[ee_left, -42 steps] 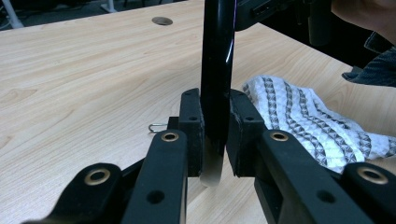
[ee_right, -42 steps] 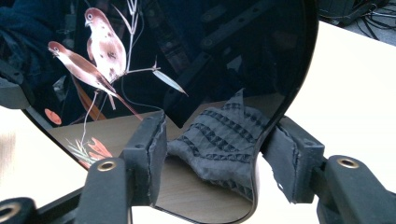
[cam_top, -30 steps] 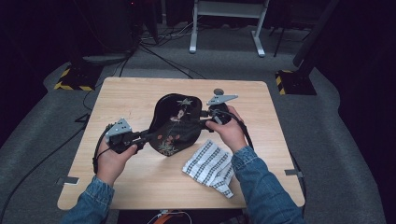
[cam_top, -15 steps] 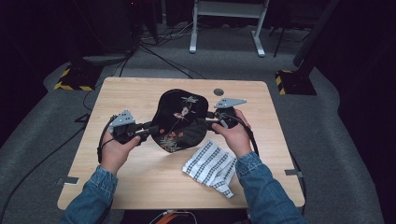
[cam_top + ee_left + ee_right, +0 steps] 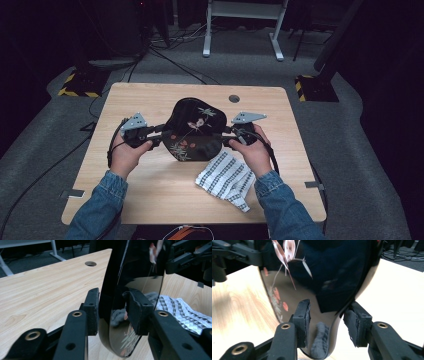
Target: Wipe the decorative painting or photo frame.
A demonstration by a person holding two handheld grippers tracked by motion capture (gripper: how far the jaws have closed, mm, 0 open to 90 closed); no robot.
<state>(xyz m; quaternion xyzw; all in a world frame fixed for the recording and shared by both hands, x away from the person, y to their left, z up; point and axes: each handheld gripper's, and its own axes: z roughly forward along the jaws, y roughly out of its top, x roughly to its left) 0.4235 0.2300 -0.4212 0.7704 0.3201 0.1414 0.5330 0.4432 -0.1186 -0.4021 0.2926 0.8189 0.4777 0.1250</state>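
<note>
**Black tray sitting between 2 sets of tongs**

A glossy black tray painted with flowers is sitting near the middle of the table, a little toward the far edge, with a round hole in the wood beyond it. The left gripper is reaching in from the tray's left side. In the left gripper view its jaws have just been opening and are standing spread, with the tray's rim between them; the left pad looks just beside the rim, the right pad apart from it. The right gripper is meeting the tray's right side. In the right gripper view its jaws are straddling the rim and are spread, neither pad pressing on it. A checked cloth is lying crumpled near the front edge, just beside the tray and under the right hand.
</note>
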